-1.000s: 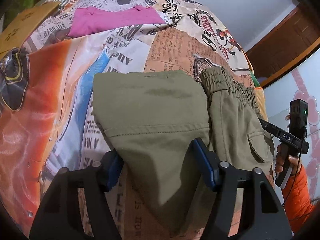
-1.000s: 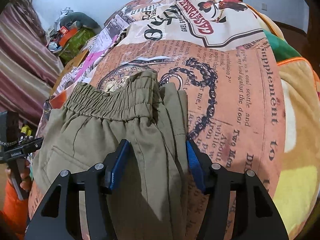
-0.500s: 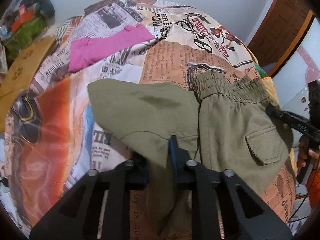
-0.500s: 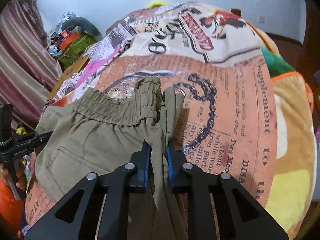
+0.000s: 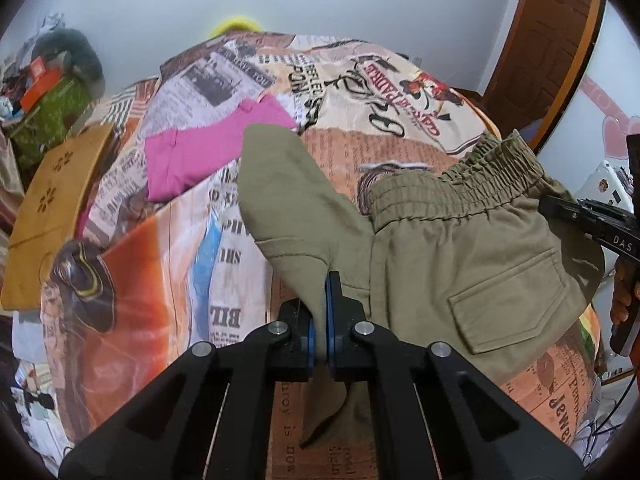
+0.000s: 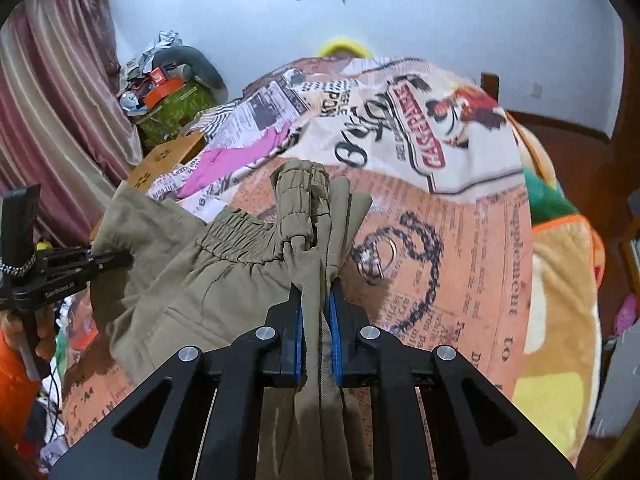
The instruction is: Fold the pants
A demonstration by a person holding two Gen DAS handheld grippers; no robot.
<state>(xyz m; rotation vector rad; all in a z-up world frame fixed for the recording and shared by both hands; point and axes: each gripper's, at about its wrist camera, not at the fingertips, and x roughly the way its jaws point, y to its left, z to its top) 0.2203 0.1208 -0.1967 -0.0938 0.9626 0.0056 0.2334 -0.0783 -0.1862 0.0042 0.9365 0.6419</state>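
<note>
Olive-green pants [image 5: 460, 264] lie on a bed with a newspaper-print cover [image 5: 160, 280]; the elastic waistband is on the right and a leg is folded over to the left. My left gripper [image 5: 325, 280] is shut on the hem edge of that leg, and the cloth rises in a peak above the pads. In the right wrist view the pants [image 6: 192, 280] hang bunched, with my right gripper [image 6: 318, 300] shut on gathered folds at the waistband end. Each gripper shows in the other's view: the right gripper [image 5: 560, 206] at the waistband, the left gripper [image 6: 116, 258] at the far left.
A pink garment [image 5: 200, 156] lies on the bed behind the pants. A brown board [image 5: 52, 208] leans at the bed's left edge, beside a cluttered green box [image 5: 48, 112]. A yellow and green blanket [image 6: 560, 280] covers the bed's right side. A wooden door [image 5: 552, 40] stands at the right.
Both grippers went from open around the cloth to shut on it. Both then rose, lifting the leg hem and the waistband end off the bed.
</note>
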